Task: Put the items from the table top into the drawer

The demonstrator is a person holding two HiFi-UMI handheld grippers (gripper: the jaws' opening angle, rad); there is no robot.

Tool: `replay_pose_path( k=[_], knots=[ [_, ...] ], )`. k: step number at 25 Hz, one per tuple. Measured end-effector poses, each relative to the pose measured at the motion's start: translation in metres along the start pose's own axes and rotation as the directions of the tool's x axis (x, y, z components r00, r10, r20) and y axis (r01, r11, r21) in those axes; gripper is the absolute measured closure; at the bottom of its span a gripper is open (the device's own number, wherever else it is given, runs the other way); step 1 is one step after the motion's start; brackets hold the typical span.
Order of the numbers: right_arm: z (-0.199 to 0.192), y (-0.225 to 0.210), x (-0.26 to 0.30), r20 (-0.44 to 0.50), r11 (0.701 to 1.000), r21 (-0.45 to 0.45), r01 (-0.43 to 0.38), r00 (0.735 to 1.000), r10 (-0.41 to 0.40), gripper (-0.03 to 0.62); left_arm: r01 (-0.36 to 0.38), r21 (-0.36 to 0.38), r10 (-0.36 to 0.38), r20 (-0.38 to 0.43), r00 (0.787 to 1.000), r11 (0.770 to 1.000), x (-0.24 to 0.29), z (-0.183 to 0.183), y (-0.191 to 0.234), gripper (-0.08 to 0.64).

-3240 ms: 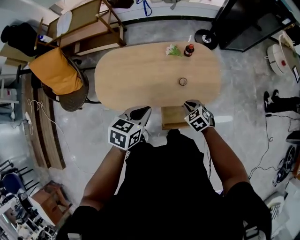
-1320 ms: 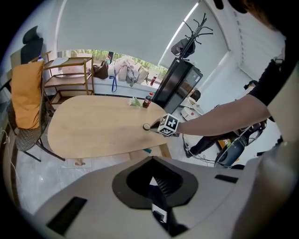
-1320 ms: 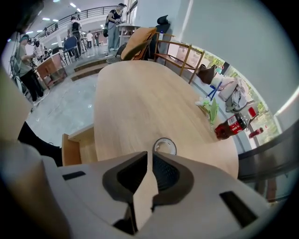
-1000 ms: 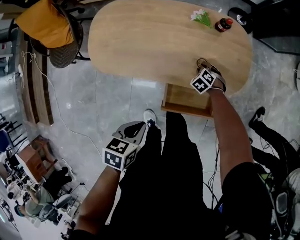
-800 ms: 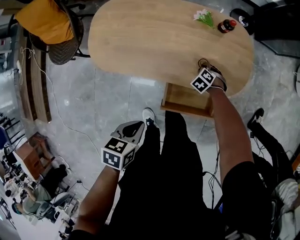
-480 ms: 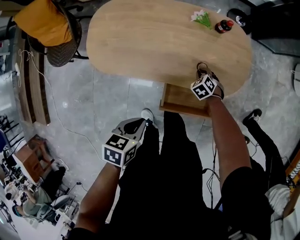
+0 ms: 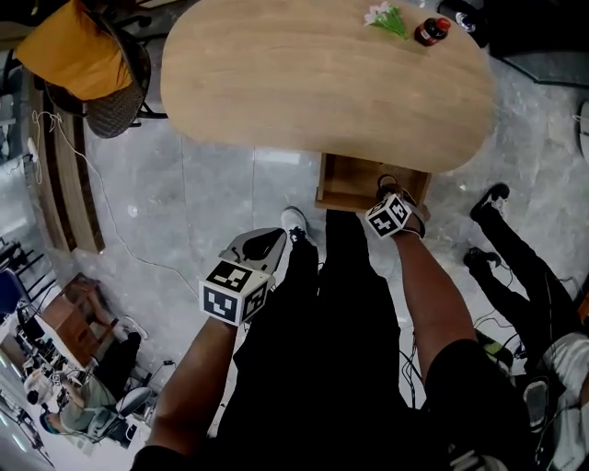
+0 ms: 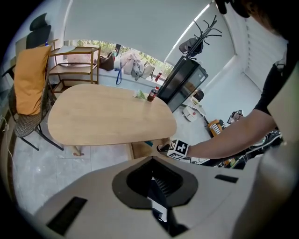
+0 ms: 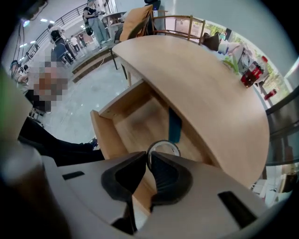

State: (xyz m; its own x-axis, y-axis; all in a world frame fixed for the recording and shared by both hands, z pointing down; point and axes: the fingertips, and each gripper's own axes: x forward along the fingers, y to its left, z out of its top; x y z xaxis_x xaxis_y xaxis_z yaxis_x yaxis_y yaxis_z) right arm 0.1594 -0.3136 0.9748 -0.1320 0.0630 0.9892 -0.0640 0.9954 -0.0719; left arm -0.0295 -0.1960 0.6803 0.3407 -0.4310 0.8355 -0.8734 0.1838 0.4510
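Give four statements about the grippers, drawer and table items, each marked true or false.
1. The right gripper holds a round ring over the open drawer. True; its jaws have just closed on it.
2. The bottle sits inside the drawer. False: it stands on the table.
3. The left gripper holds the flowers. False: it is shut and empty; the flowers lie on the table.
4. A teal item lies in the drawer. True.

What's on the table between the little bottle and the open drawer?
Nothing. In the head view, only bare table top lies between the bottle and the drawer; the flowers sit beside the bottle.
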Motion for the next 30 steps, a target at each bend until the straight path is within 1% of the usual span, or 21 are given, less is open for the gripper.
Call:
replay_pose_path(
  k=[5, 7, 9, 11, 13, 14, 17, 20, 23, 24, 25, 26, 27, 28, 29, 30],
  knots=[
    [0.008, 0.021, 0.051, -0.02, 0.998, -0.045, -0.043, 0.999, 0.042, 0.56, -0.024, -0.019, 0.023, -0.035, 0.999, 1.0, 0.0, -0.029, 0.009, 0.56],
    [0.019, 0.017, 0.068, -0.015, 0.998, -0.062, -0.027, 1.0, 0.026, 0.56, -0.035, -0.034, 0.034, -0.038, 0.999, 0.999, 0.0, -0.04, 0.015, 0.56],
    [0.03, 0.011, 0.08, -0.006, 0.996, -0.084, 0.007, 1.0, -0.008, 0.56, -0.043, -0.046, 0.042, -0.04, 0.998, 0.998, -0.001, -0.051, 0.02, 0.56],
    [0.037, 0.008, 0.086, -0.003, 0.996, -0.09, 0.029, 1.0, -0.029, 0.558, -0.047, -0.059, 0.045, -0.044, 0.998, 0.997, -0.003, -0.064, 0.024, 0.56],
    [0.039, 0.01, 0.088, -0.015, 0.996, -0.085, 0.024, 1.0, -0.026, 0.524, -0.046, -0.065, 0.043, -0.042, 0.998, 0.997, -0.005, -0.073, 0.026, 0.56],
    [0.04, 0.012, 0.086, -0.021, 0.996, -0.083, 0.023, 0.999, -0.024, 0.509, -0.044, -0.062, 0.042, -0.036, 0.998, 0.997, -0.007, -0.076, 0.026, 0.56],
    [0.037, 0.022, 0.065, -0.026, 0.997, -0.071, 0.035, 0.999, -0.037, 0.509, -0.038, -0.04, 0.038, 0.005, 0.999, 0.998, -0.021, -0.075, 0.022, 0.56],
    [0.022, 0.041, 0.025, -0.047, 0.997, -0.063, 0.046, 0.998, -0.049, 0.509, -0.021, -0.013, 0.022, 0.067, 0.998, 1.0, -0.05, -0.07, 0.008, 0.56],
    [0.011, 0.062, -0.026, -0.047, 0.996, -0.055, 0.066, 0.997, -0.069, 0.511, -0.001, 0.039, -0.004, 0.126, 0.992, 0.999, -0.083, -0.064, -0.008, 0.56],
    [0.013, 0.069, -0.046, -0.026, 0.997, -0.043, 0.066, 0.997, -0.067, 0.522, 0.004, 0.06, -0.013, 0.145, 0.989, 0.998, -0.094, -0.062, -0.012, 0.56],
    [0.02, 0.078, -0.069, 0.012, 0.998, -0.02, 0.053, 0.999, -0.053, 0.56, 0.007, 0.083, -0.02, 0.163, 0.986, 0.996, -0.106, -0.06, -0.016, 0.56],
    [0.03, 0.088, -0.094, 0.067, 1.0, 0.017, 0.025, 0.997, -0.026, 0.583, 0.007, 0.11, -0.027, 0.18, 0.983, 0.994, -0.117, -0.057, -0.019, 0.56],
    [0.043, 0.098, -0.121, 0.14, 0.998, 0.067, -0.014, 0.99, 0.004, 0.589, 0.007, 0.142, -0.035, 0.198, 0.98, 0.99, -0.127, -0.053, -0.024, 0.56],
    [0.058, 0.106, -0.149, 0.225, 0.991, 0.126, -0.054, 0.974, 0.024, 0.589, 0.008, 0.179, -0.047, 0.215, 0.975, 0.984, -0.136, -0.048, -0.03, 0.56],
    [0.072, 0.112, -0.179, 0.317, 0.978, 0.185, -0.093, 0.948, 0.03, 0.589, 0.012, 0.219, -0.064, 0.231, 0.971, 0.976, -0.145, -0.044, -0.037, 0.56],
    [0.084, 0.119, -0.212, 0.407, 0.962, 0.239, -0.135, 0.913, 0.027, 0.589, 0.019, 0.256, -0.083, 0.243, 0.966, 0.966, -0.152, -0.041, -0.046, 0.56]
  ],
)
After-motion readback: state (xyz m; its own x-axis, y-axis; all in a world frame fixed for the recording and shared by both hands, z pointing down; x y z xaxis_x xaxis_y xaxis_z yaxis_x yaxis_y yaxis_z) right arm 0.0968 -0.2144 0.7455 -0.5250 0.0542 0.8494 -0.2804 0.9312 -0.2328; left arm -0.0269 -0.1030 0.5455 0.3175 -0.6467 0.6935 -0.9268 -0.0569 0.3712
